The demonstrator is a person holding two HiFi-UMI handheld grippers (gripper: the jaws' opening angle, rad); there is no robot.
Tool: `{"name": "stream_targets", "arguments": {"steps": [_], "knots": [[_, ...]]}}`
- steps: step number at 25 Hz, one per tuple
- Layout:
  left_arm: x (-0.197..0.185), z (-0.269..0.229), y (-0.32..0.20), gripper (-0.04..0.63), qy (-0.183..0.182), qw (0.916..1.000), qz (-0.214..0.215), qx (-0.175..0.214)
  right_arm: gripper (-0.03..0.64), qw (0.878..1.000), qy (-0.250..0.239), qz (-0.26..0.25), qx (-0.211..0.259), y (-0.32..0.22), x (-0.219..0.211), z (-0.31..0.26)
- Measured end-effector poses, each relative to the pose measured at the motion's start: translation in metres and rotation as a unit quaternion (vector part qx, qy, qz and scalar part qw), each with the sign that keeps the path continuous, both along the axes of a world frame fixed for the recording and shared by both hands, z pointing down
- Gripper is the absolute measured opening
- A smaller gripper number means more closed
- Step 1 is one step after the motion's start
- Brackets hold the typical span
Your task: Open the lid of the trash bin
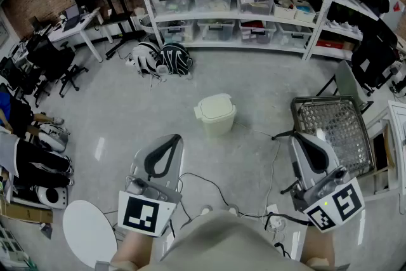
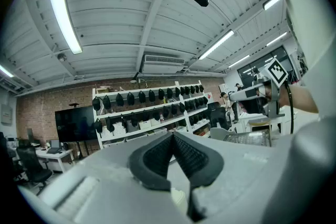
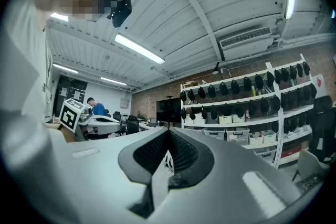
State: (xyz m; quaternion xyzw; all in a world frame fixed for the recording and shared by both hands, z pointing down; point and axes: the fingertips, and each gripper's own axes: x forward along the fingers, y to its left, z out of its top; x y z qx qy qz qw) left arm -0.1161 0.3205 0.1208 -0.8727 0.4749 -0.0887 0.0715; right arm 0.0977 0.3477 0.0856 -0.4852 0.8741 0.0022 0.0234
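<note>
Pale grey concrete floor (image 1: pixel 114 105) fills the head view, and on it, out in the open and well short of the far edge, stands the cream trash bin (image 1: pixel 217 118) with its lid (image 1: pixel 214 106) lying flat and shut on top. Only the head view shows the bin. Both gripper views are tilted up toward the ribbed white ceiling (image 2: pixel 121 13) and its strip lights (image 2: pixel 64 14).

The left gripper (image 1: pixel 174 138) is held low at the near edge of the floor, pointing toward the bin but well apart from it. The right gripper (image 1: pixel 298 138) is on the other side, just beside a wire basket (image 1: pixel 337 127) near the floor's right edge. In each gripper view the dark ribbed pads (image 2: pixel 157 157) run together into a narrow V with the tips meeting, so both pairs of jaws are closed and hold nothing.

A black cable (image 1: pixel 209 186) trails across the floor between the two grippers. A white round stool top (image 1: pixel 89 231) sits at the near-left corner. White shelving (image 1: pixel 254 6) with clear storage boxes lines the far edge, and two rounded black-and-white objects (image 1: pixel 162 59) lie on the floor in front of it.

The gripper views show the shelving's upper rows hung with dark objects, which the head view barely shows. The left gripper view also shows a black screen (image 2: pixel 76 123) on a brick wall. The right gripper view shows a seated person in blue (image 3: pixel 97 108) far off.
</note>
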Motion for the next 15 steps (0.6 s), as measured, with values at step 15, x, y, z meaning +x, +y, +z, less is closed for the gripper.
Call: {"name": "stream_targets", "arguments": {"steps": [15], "knots": [[0.036, 0.006, -0.008, 0.002, -0.013, 0.9999, -0.009, -0.003, 0.003, 1.000, -0.005, 0.008, -0.007, -0.009, 0.043, 0.011]]}}
